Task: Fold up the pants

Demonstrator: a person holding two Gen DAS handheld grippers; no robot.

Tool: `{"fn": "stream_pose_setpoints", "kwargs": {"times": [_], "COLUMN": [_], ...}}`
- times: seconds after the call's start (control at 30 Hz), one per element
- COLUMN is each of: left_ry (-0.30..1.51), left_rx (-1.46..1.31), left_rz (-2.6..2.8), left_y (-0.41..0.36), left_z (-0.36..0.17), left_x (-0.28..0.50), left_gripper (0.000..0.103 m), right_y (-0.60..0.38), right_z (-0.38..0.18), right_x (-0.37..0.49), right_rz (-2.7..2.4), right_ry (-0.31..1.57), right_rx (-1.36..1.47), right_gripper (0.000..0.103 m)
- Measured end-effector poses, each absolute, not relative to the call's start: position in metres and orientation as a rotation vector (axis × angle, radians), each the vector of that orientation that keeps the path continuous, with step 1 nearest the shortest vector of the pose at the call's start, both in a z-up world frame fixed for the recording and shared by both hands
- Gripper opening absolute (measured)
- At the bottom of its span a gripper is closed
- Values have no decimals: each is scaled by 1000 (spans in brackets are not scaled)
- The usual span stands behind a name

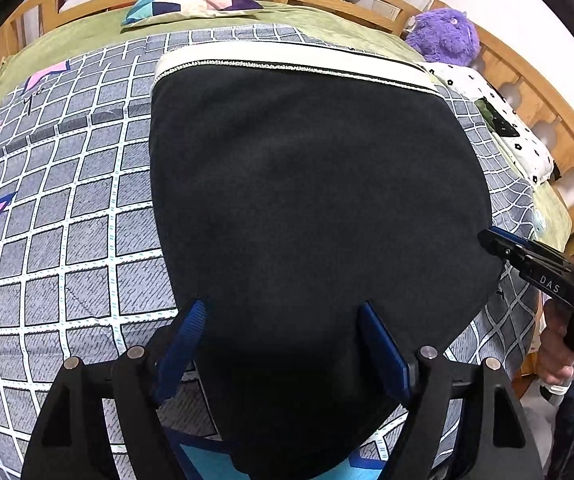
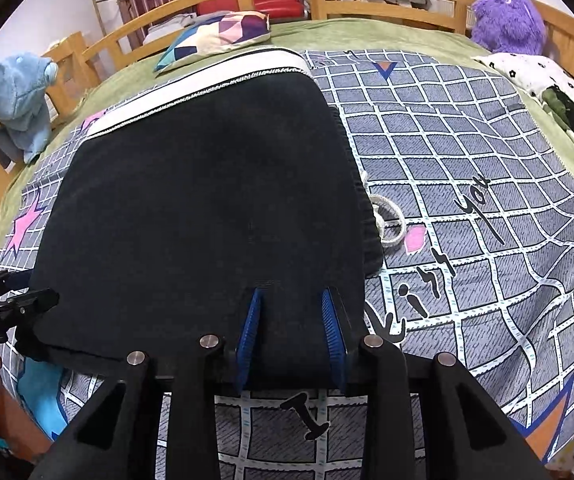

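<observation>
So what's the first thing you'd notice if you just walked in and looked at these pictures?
The big black pants fill the middle, folded on a grey checked blanket with pink stars. Both tools point at their near edge: the left tool with its blue fingers wide apart, the right tool at the corner by the white drawstring. A fuzzy purple plush toy sits at the bed's far corner.

Even bright indoor light; soft shadows; sharp focus; strong fisheye bending, black vignette at corners

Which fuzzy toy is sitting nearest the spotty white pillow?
The purple plush toy, right behind the spotty white pillow. The blue plush toy hangs on the opposite bed rail.
</observation>
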State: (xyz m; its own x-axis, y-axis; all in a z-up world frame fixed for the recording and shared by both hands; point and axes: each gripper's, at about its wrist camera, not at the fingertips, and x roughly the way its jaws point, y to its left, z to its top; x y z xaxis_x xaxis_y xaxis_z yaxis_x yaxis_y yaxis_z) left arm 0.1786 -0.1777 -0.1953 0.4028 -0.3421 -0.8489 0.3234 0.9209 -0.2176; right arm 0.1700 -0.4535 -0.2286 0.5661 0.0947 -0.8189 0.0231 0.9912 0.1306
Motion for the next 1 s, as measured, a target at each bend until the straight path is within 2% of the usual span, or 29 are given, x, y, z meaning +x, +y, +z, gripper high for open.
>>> {"fn": "stream_pose_setpoints", "kwargs": {"times": [0.23,0.4,0.5,0.57,0.67,0.77,0.93,1.0], "left_ry": [1098,1081,1058,1074,1129,1132,1087,1082], "left_rx": [-48,-100,-160,-226,-351,-389,-396,-405], "left_rz": [-427,-406,-396,-436,-533,-607,-681,-687], "left_y": [-180,-161,-144,-135,-129,-133,-143,-143], "left_z": [-196,-190,-184,-189,-209,-225,-236,-237], "left_x": [185,198,213,227,246,255,262,263], "left_gripper": [79,79,79,79,76,76,74,69], "right_y": [-450,-456,-470,-481,-498,-510,-514,-516], "right_z": [-217,-192,-191,-200,-222,-238,-250,-254], "right_x": [176,193,210,224,241,248,253,256], "right_rz": [44,-15,-53,-47,31,85,147,187], "right_ry": [1005,935,925,947,964,979,1003,1018], "right_rx": [115,83,107,163,282,344,363,387], "right_gripper": [39,46,58,59,74,82,83,84]}}
